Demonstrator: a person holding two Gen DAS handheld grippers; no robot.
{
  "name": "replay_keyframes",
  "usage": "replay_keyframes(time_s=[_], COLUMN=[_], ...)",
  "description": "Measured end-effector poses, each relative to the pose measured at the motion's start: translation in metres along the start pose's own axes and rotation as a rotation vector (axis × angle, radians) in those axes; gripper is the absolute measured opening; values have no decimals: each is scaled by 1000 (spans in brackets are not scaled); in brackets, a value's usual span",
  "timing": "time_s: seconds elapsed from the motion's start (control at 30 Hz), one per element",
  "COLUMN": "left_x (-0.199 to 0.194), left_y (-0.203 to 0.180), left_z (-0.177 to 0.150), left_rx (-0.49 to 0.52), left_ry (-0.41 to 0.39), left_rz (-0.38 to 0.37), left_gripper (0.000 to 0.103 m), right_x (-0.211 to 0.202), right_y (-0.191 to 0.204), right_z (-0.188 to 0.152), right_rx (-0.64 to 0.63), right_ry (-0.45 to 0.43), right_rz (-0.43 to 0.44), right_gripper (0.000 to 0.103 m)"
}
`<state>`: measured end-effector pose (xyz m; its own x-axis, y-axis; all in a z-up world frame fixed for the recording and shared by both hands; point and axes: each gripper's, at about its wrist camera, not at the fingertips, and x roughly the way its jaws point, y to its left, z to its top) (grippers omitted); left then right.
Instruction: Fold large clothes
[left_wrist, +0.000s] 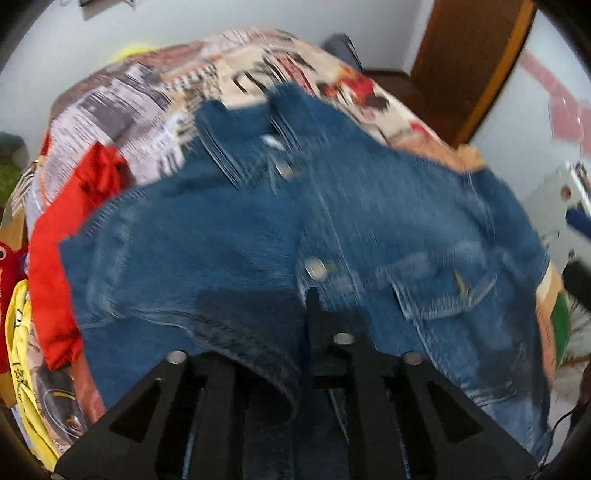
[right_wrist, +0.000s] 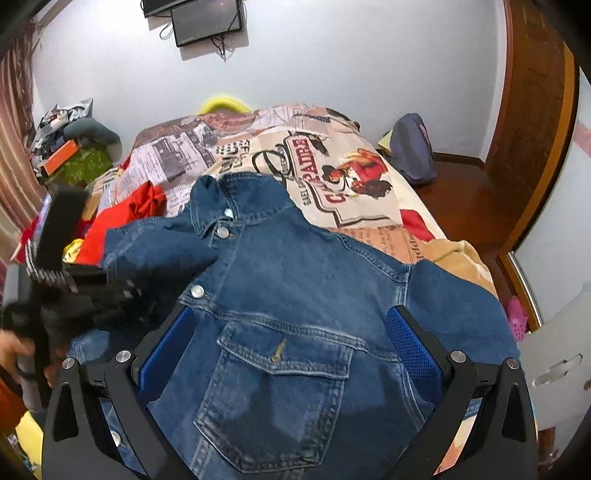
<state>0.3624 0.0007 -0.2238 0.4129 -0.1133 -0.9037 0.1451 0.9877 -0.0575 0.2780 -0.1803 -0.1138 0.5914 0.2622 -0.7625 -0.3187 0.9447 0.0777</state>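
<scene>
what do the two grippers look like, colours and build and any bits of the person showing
Both are matte black angular frames with triangular cut-outs and round silver bolts. The right gripper has blue textured pads inside its fingers. The left gripper shows no blue in its own view; from the right wrist view it has a ribbed black body, with a bare hand on its handle.

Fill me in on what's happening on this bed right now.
A person with a gripper in each hand is working on a denim jacket spread front-up on the bed's printed cover. The left gripper looks closed on the jacket near its buttoned front. The right gripper is open above the chest pocket. No fold is made yet. Red clothes lie beside it.
</scene>
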Motion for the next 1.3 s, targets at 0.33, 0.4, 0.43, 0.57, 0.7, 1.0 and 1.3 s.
replay_keyframes(time_s=[0.33,0.4,0.43,0.57,0.7,1.0,1.3], left_x=[-45,-68,-74,-111,-129,-126,-88], left_y=[21,39,45,91,136,223,259], left_z=[-24,-27,-27,-33,-46,-89,-124], left_rx=[-14,-36,-46,-97,-155,-322,-389], left_ry=[-13,-68,-86,-178,-225,-205,-131], left_rz=[6,21,31,124,198,207,197], left_gripper=[62,69,70,75,82,82,82], right_x=[-9,-10,-9,-4,7,68,143], right_y=[20,31,38,69,109,205,254], right_z=[5,10,13,23,31,31,29], right_rx=[-70,-86,-92,-130,-215,-475,-543], right_ry=[-8,-21,-30,-40,-38,33,207], right_rz=[-4,6,14,54,81,101,72], right_gripper=[103,103,103,103,103,103,98])
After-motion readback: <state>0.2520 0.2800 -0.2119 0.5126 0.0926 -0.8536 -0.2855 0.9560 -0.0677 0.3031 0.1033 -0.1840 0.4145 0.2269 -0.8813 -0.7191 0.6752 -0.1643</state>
